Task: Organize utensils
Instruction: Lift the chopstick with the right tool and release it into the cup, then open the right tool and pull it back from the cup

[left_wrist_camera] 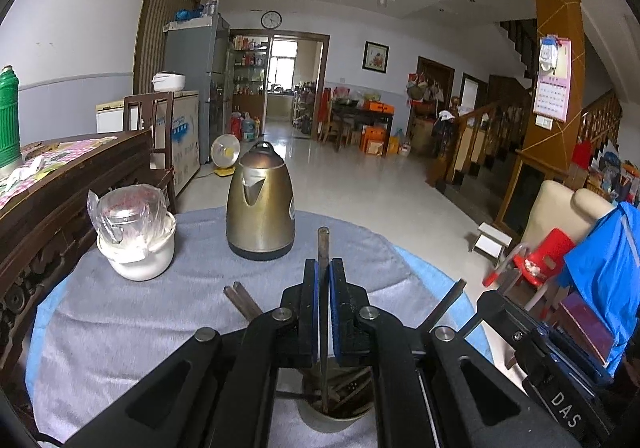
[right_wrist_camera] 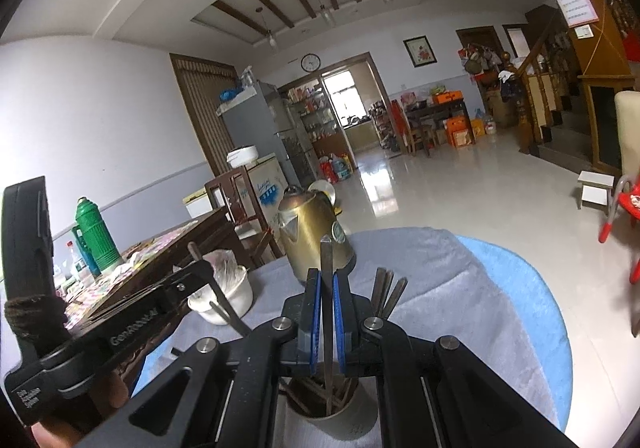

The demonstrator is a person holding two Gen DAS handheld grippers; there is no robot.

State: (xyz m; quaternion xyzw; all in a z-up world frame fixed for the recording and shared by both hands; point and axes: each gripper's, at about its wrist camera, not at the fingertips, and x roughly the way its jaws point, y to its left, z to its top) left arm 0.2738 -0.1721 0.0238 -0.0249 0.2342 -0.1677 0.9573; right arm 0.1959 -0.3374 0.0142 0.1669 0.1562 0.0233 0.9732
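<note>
A: Dark wood, both sticks. The left tongs are pinching one chopstick upright between the blue pads; its lower end reaches down into the utensil cup, which sits directly under the tongs on the grey cloth of the tabletop.

B: Same on the right. The right tongs are clamped on a second chopstick, also near vertical, tip inside the cup. More chopsticks already stand in the cup, and a few fan out just to the right of the tongs.

A: Judgement on the step: keep each stick vertical, lower until the tip meets the cup floor, then ease the pads apart so it settles against the others rather than tipping out.

B: Agreed. The two tools crowd one small cup, so release one at a time. I cannot tell whether either tip is touching the bottom; the cup interior is dark.

A: Nearby: brass-coloured kettle behind the cup, white pot with plastic wrap off to the left. Both well apart from the tongs.
</note>
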